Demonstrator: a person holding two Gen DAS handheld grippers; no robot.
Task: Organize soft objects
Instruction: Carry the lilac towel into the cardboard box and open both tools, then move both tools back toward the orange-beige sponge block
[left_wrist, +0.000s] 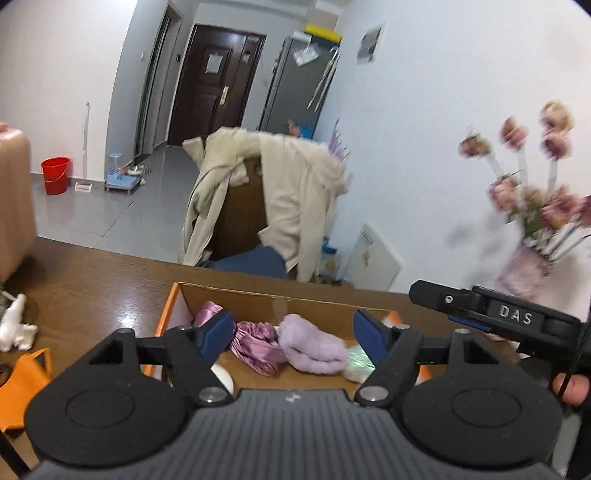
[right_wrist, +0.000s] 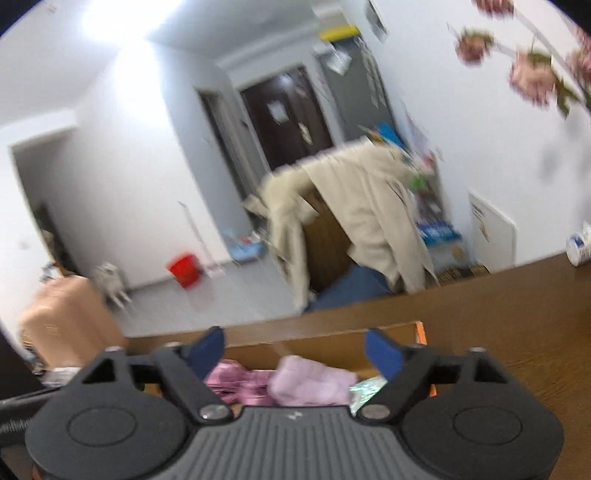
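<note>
Your left gripper (left_wrist: 293, 334) hangs over the open cardboard box (left_wrist: 258, 299) on the brown wooden surface (left_wrist: 92, 280), its blue-padded fingers (left_wrist: 218, 332) spread wide with nothing between them. Below and between the pads, inside the box, lie a fluffy lilac soft item (left_wrist: 312, 349), a shiny pink satin piece (left_wrist: 255, 341) to its left, and a pale iridescent item (left_wrist: 360, 363) to its right.

Your right gripper (right_wrist: 295, 349) also stands wide apart and empty above the same box, with the lilac item (right_wrist: 314, 380) and the pink satin (right_wrist: 236, 380) directly under it. In the left wrist view it reaches in from the right edge, above the box's far right corner.

On the surface left of the box, a white crumpled cloth (left_wrist: 14, 328) and an orange bag (left_wrist: 26, 373) lie outside it. A vase of pink flowers (left_wrist: 532, 206) stands to the right. Beyond the surface, a beige coat (left_wrist: 284, 199) is draped over a chair.
</note>
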